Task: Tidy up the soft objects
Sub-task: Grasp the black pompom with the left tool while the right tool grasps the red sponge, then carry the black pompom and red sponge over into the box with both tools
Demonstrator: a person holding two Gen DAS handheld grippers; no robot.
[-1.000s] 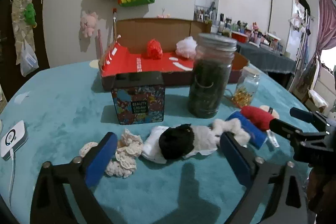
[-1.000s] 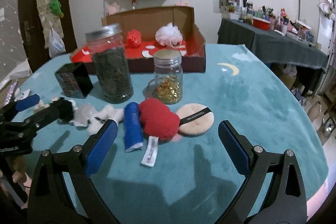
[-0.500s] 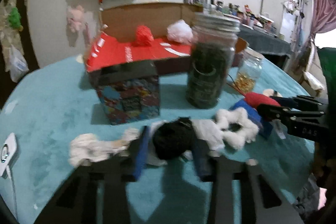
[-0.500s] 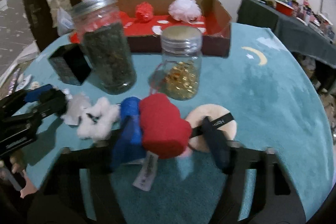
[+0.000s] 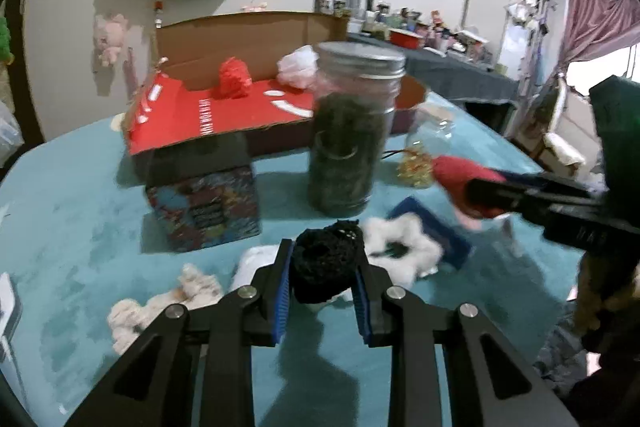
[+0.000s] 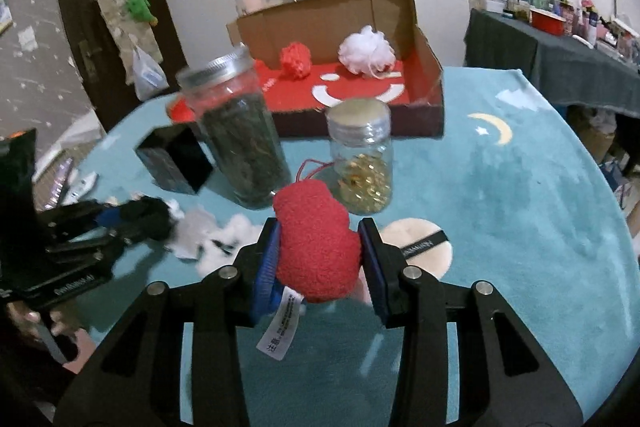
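Left claw (image 5: pixel 322 285) is clamped on a black pompom (image 5: pixel 326 265); just ahead on its right lies a white fluffy scrunchie (image 5: pixel 404 253), with a tall jar (image 5: pixel 350 131) beyond. Right claw (image 6: pixel 320 261) pinches a red plush toy (image 6: pixel 316 243), a small jar (image 6: pixel 362 161) straight ahead and a cardboard box (image 6: pixel 428 75) farther on.

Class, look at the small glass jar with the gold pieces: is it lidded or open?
Lidded. The small jar stands upright with a metal cap on its mouth.
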